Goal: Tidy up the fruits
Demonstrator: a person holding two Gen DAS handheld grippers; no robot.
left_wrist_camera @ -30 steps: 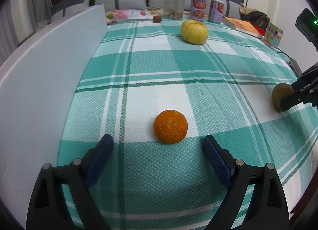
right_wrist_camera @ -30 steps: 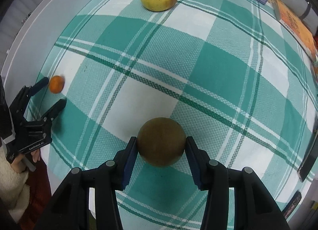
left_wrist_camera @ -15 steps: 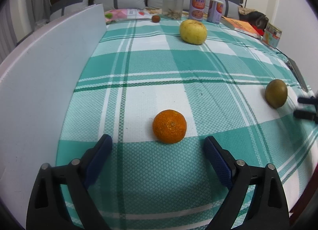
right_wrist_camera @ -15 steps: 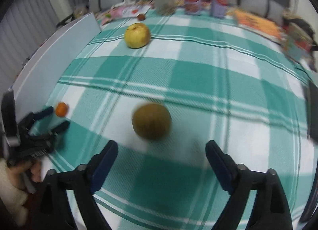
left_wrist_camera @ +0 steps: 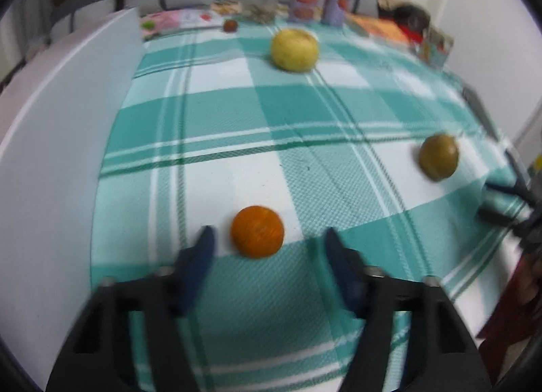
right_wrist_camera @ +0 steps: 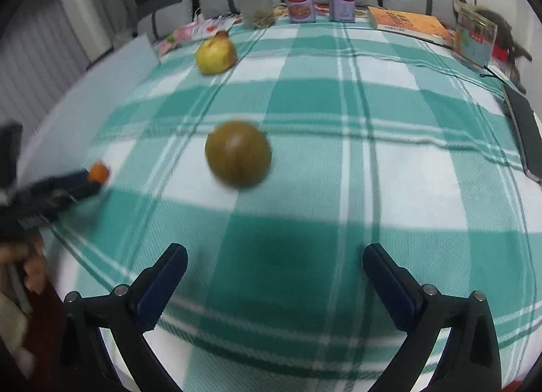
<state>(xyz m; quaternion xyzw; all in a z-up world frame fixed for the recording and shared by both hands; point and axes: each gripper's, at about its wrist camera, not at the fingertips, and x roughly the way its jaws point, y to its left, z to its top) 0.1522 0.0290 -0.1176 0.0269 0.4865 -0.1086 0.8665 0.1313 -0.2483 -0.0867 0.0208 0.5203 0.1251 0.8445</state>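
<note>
My bench wears a green checked cloth (right_wrist_camera: 338, 189). From the brown fruit (right_wrist_camera: 238, 158), the yellow fruit (right_wrist_camera: 216, 53) lies well beyond, the orange (left_wrist_camera: 257, 232) off left, cans (right_wrist_camera: 299, 1) along the far edge.

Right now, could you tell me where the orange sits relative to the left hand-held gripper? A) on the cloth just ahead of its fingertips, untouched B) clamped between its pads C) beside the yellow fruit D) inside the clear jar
A: the orange rests on the plaid cloth just beyond the closing left hand-held gripper, neither pad touching it.
</note>
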